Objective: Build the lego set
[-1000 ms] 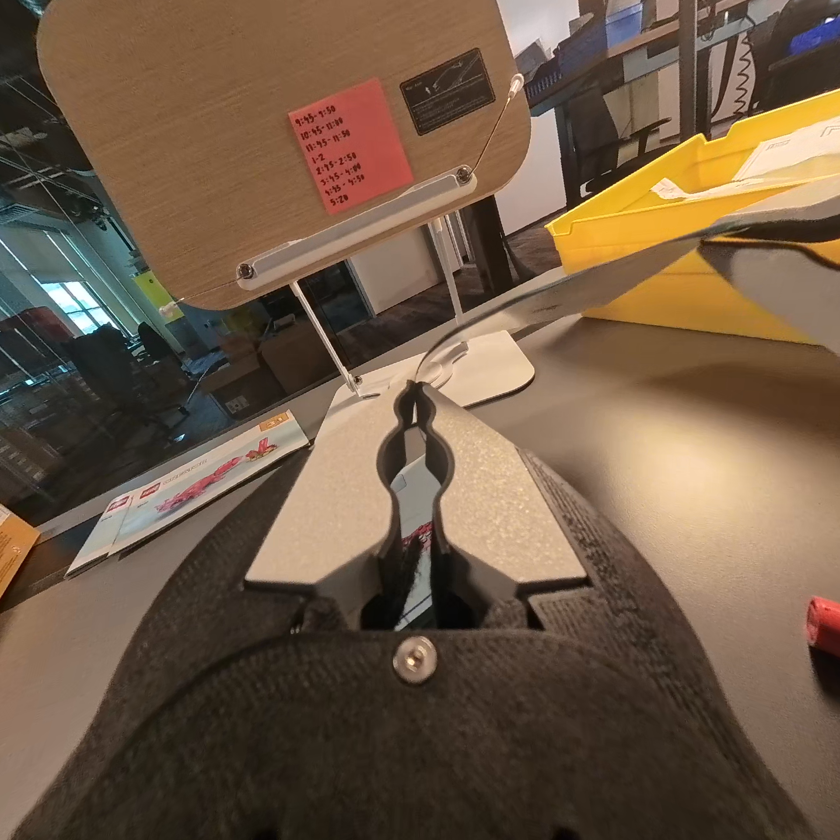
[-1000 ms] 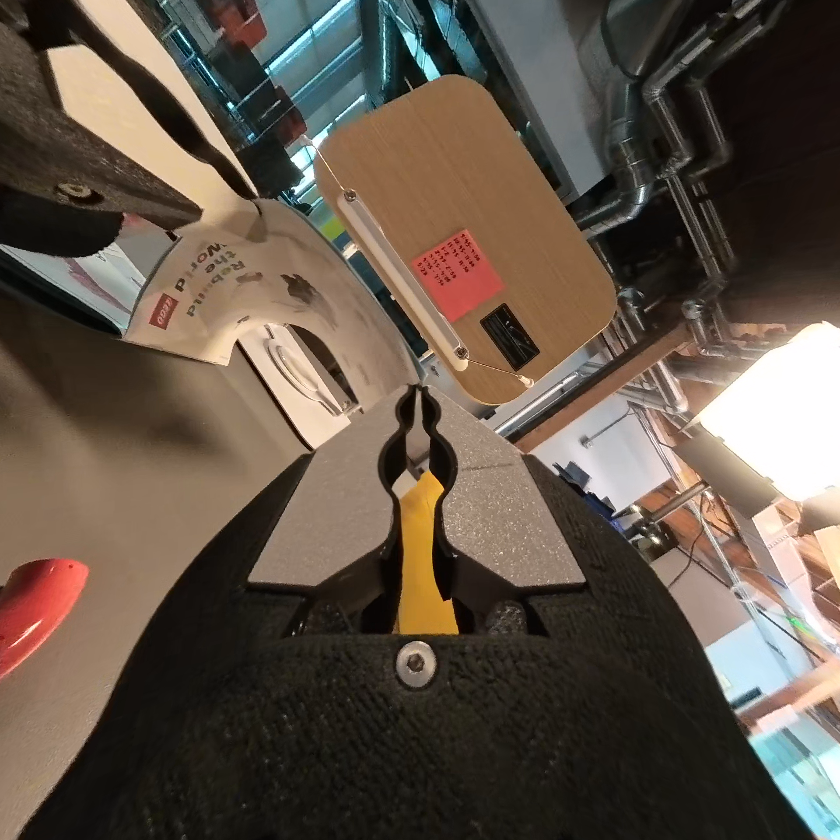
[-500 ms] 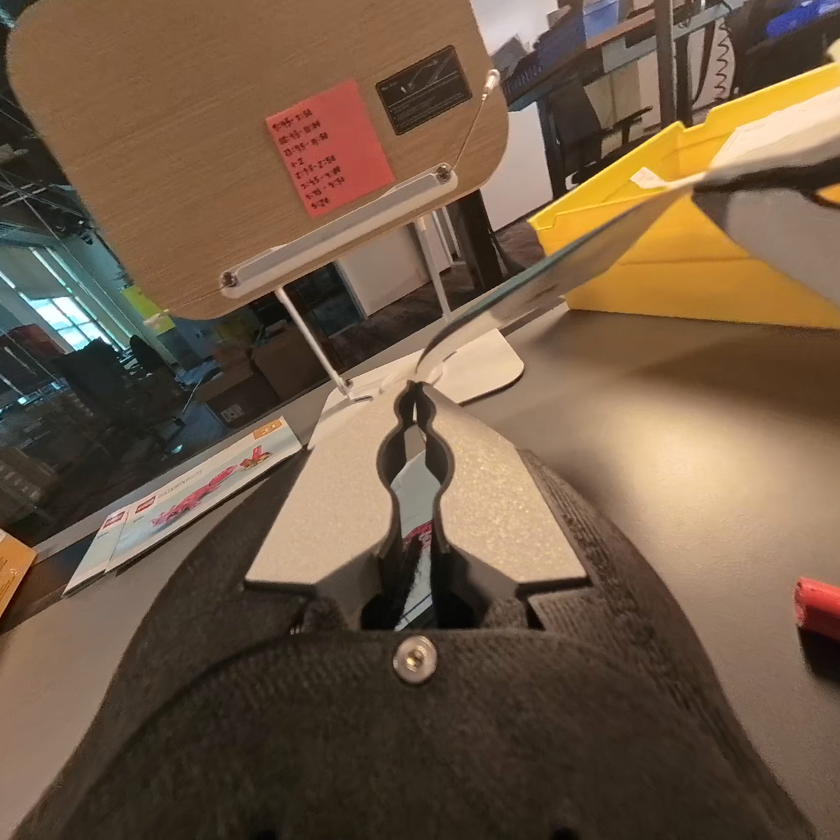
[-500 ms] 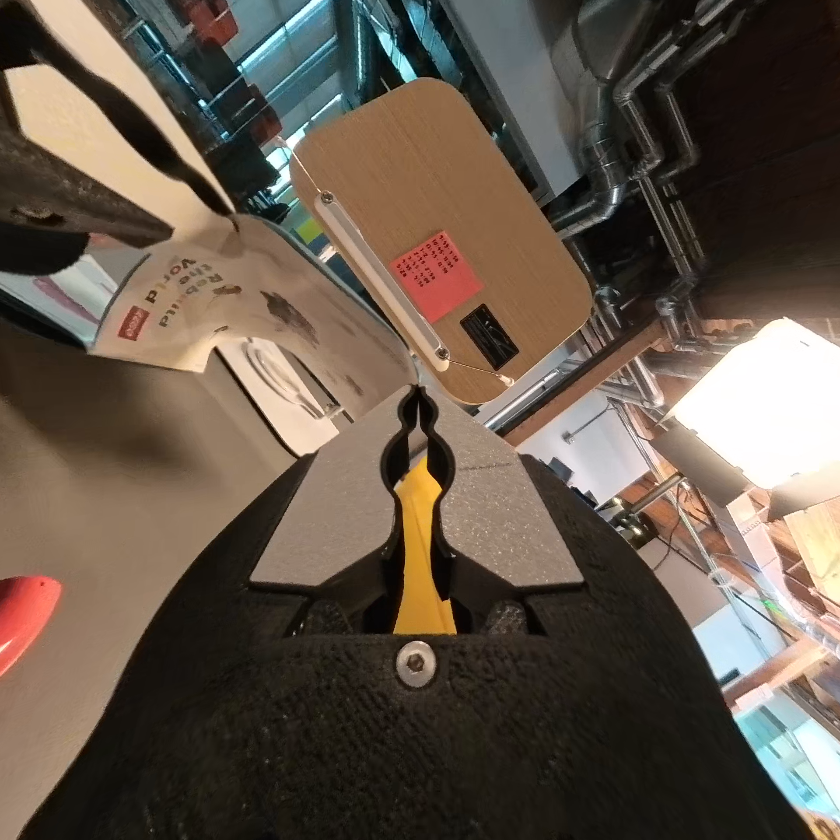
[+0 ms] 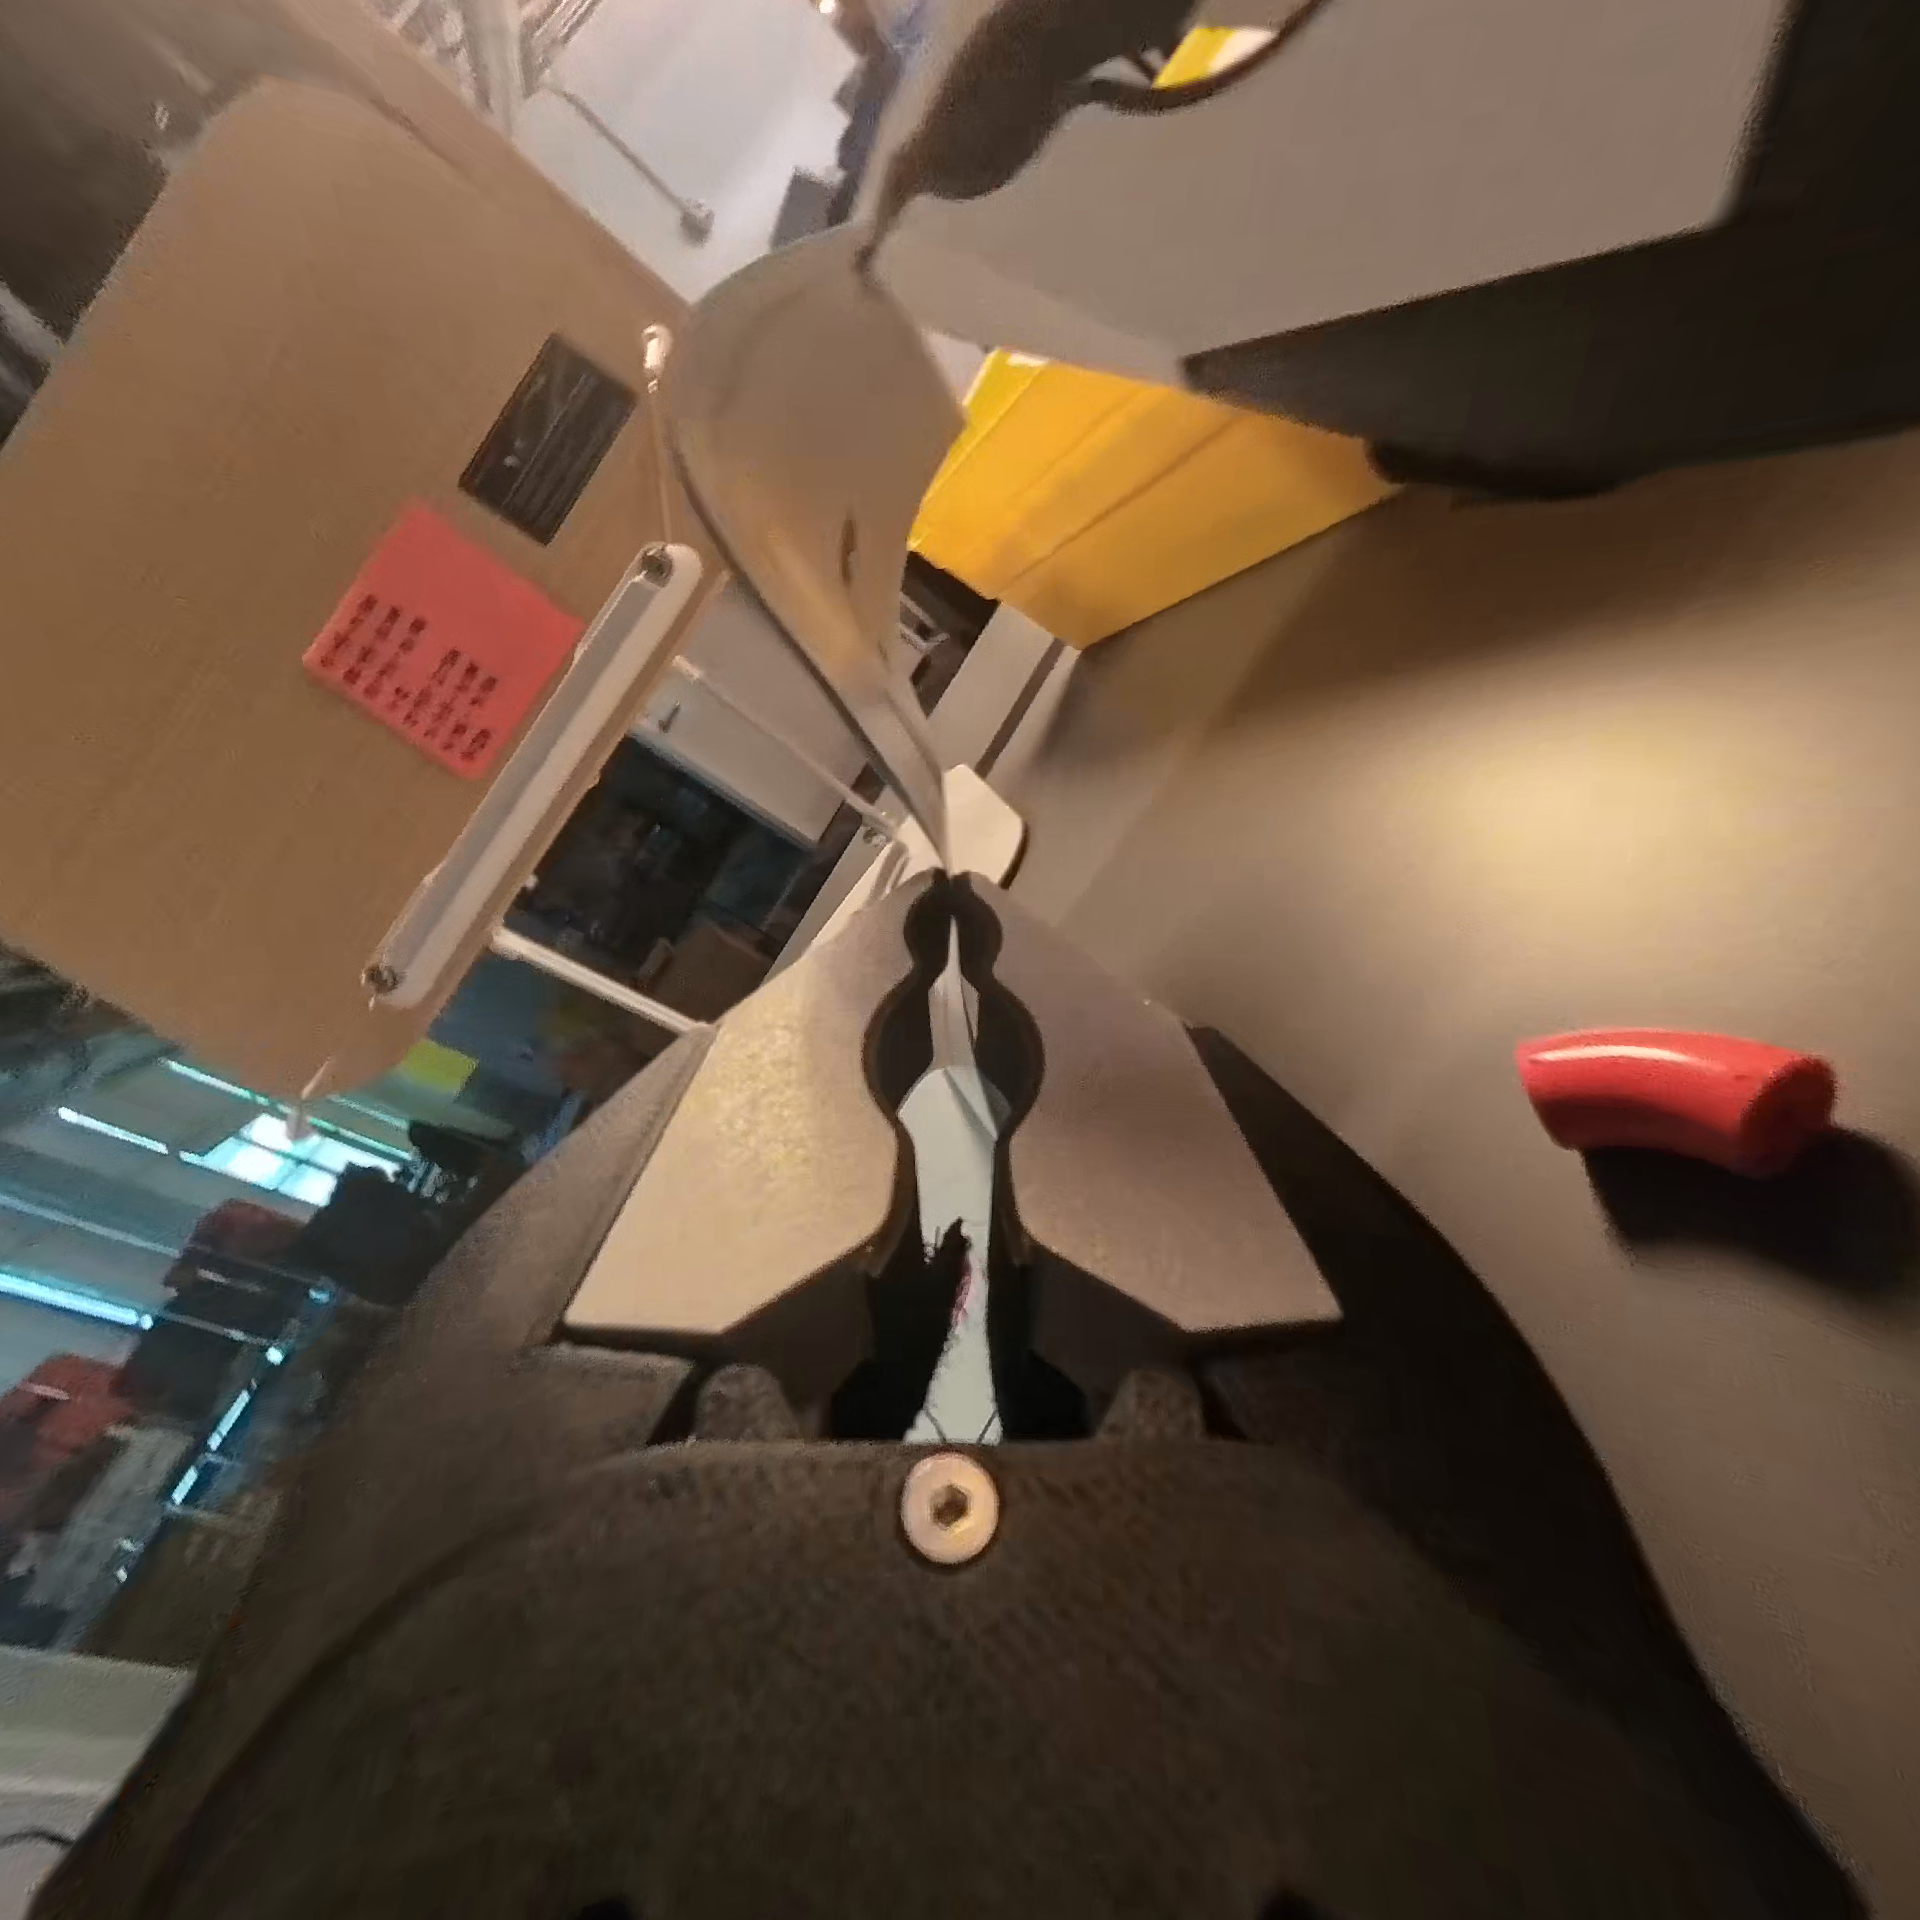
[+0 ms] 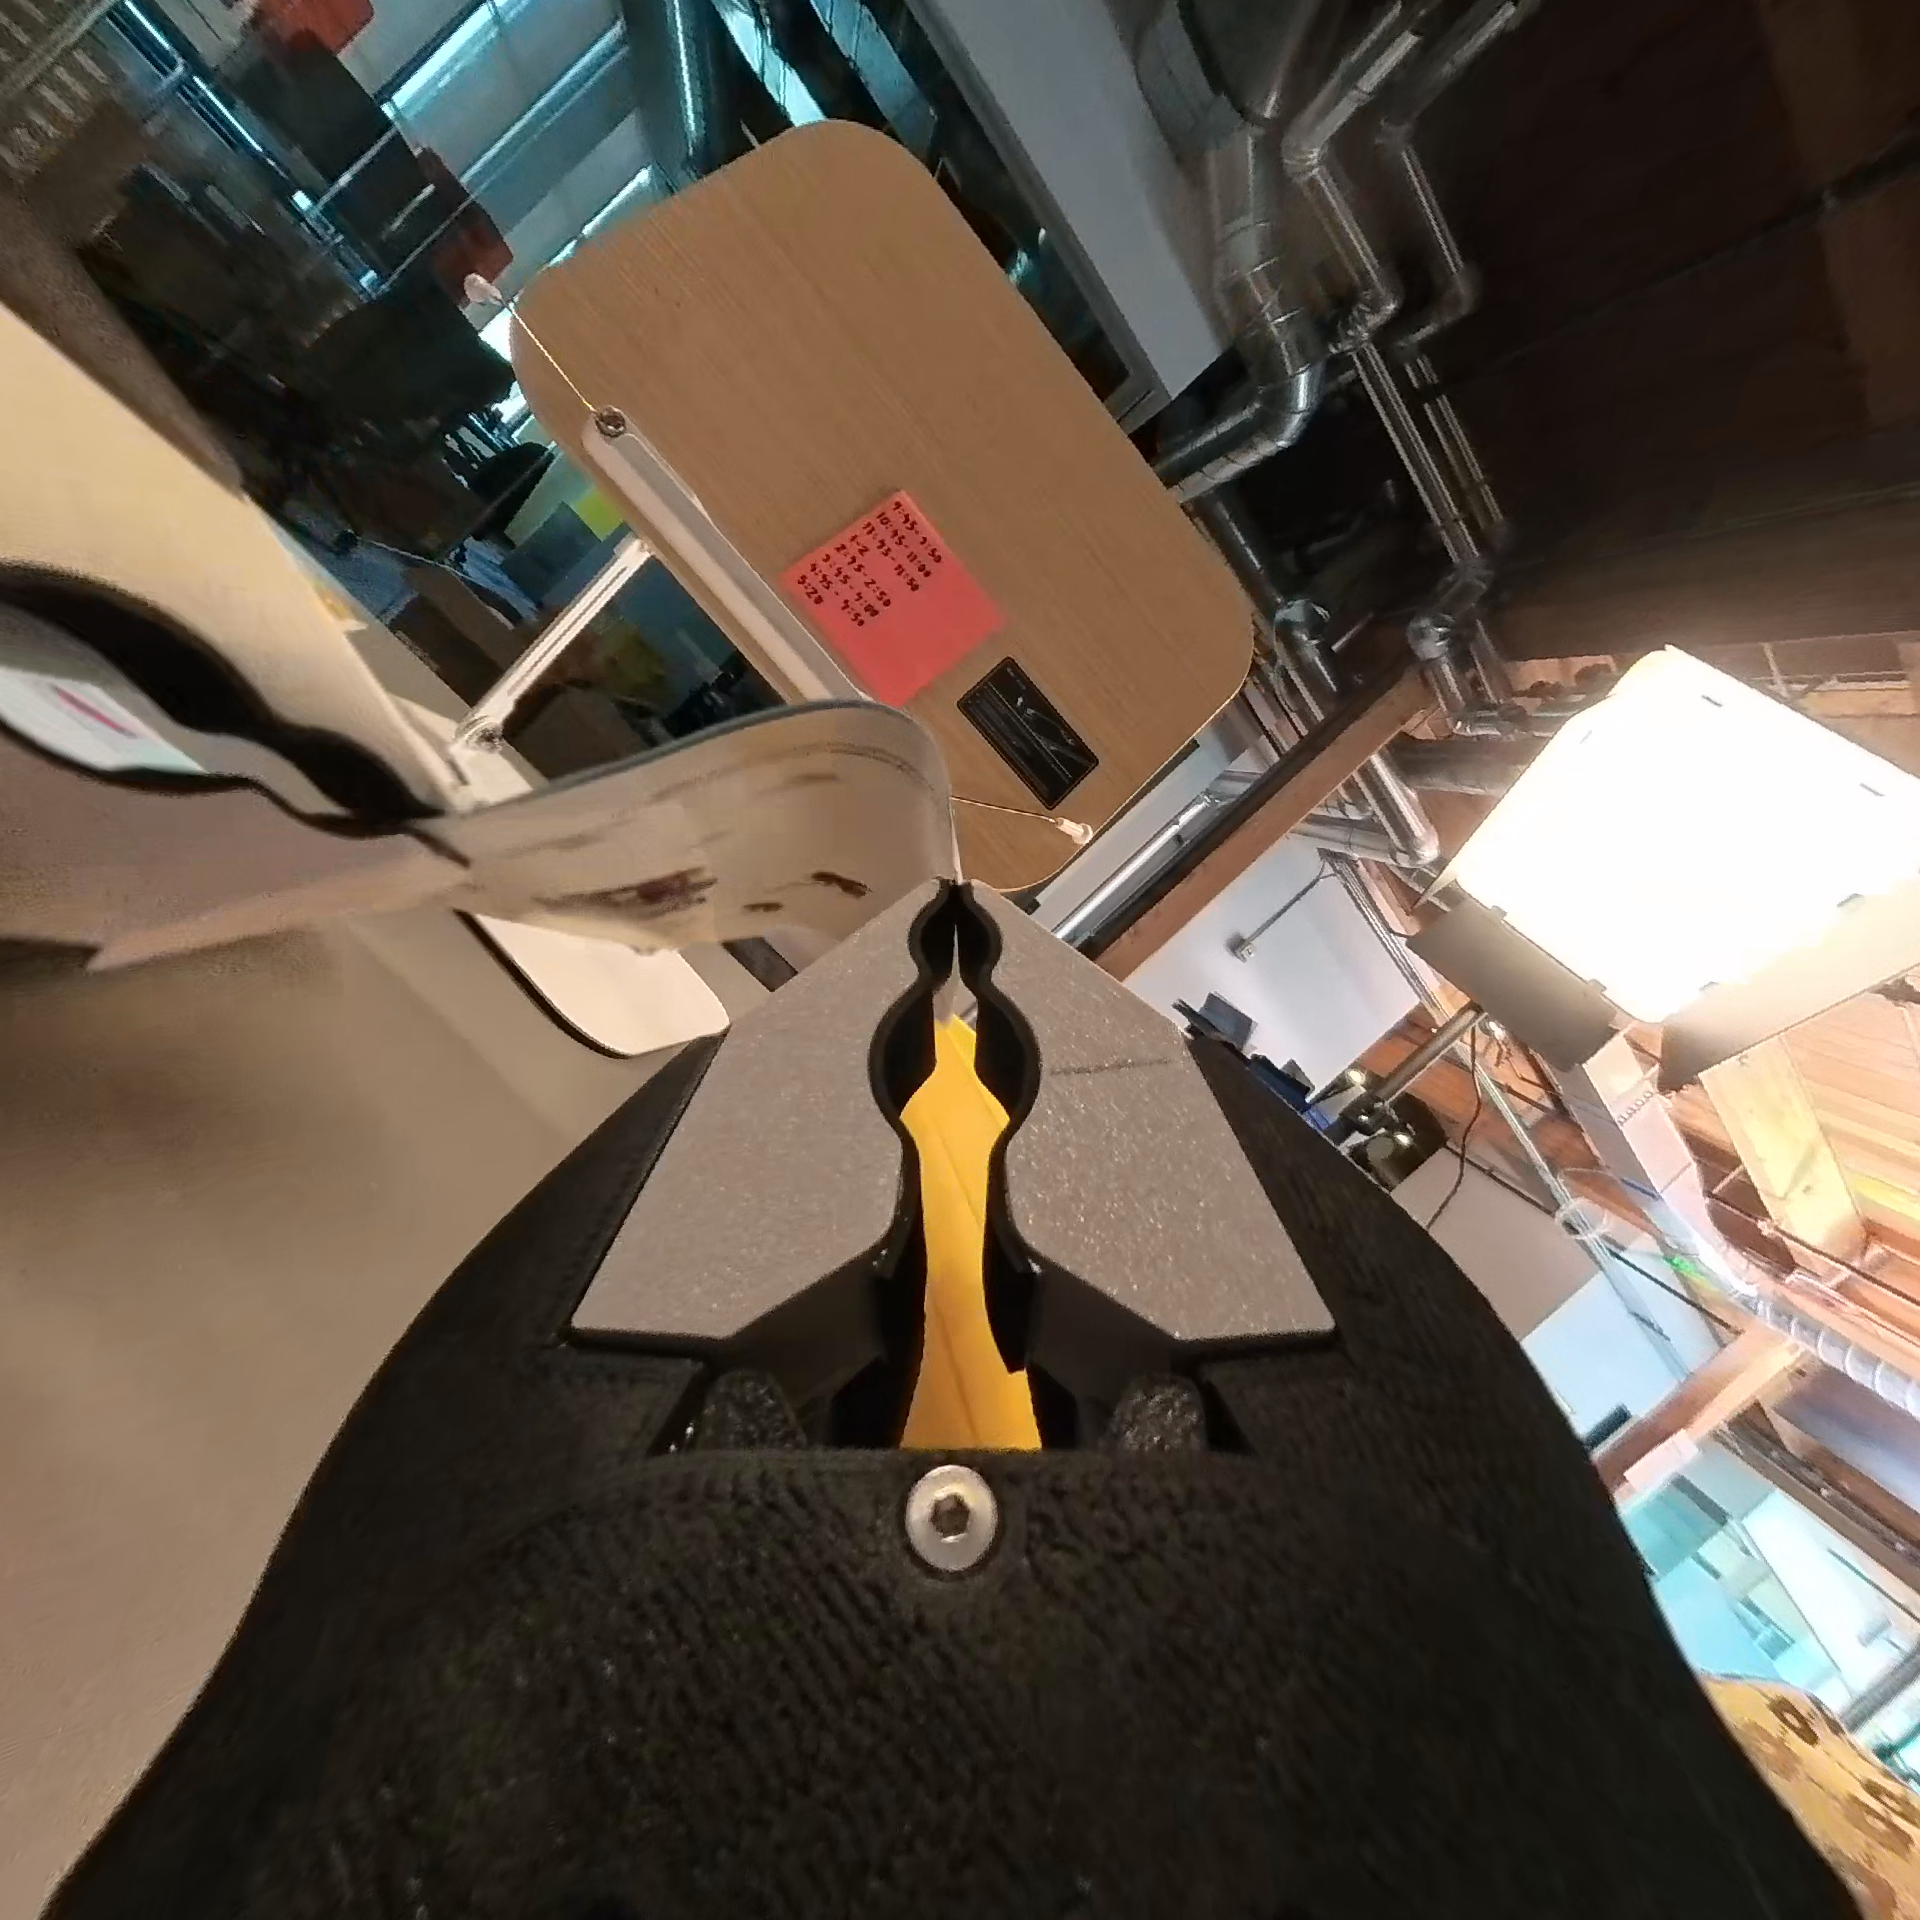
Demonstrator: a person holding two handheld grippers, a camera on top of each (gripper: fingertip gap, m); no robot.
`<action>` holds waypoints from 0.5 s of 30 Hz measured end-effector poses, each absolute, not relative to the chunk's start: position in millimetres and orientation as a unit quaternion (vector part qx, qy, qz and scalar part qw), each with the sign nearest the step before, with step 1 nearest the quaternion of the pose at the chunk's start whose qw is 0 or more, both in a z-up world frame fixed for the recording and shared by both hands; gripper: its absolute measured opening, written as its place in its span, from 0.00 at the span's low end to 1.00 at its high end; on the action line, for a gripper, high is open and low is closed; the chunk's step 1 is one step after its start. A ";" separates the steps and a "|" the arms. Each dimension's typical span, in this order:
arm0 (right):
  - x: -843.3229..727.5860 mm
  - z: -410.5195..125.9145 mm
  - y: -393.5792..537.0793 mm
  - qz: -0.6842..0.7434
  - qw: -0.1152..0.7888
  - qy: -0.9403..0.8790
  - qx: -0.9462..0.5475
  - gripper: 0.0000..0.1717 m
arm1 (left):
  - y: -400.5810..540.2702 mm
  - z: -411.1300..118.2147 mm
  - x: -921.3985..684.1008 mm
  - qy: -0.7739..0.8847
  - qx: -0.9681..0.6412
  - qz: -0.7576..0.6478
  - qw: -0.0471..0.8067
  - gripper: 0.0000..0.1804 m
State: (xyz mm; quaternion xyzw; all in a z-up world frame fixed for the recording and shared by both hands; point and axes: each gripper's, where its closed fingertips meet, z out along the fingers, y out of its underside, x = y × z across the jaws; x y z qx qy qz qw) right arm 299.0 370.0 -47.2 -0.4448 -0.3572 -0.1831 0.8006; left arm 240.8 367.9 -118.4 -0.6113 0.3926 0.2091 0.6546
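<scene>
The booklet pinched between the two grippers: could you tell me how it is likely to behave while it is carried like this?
The booklet is probably floppy: it bows in a curve between the left gripper and the right gripper. It looks thin and light, so it may flutter or sag. Its pages seem glossy, so it could slip from shut fingertips.

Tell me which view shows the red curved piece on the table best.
The left wrist view: the red curved piece lies whole and unblocked on the table, right of the tool. The right wrist view does not show it at all.
</scene>
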 end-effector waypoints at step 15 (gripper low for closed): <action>299.6 -45.9 370.5 -0.179 0.802 -0.353 -0.447 0.00 | 356.5 -138.3 268.7 0.497 -0.561 0.232 0.620 0.00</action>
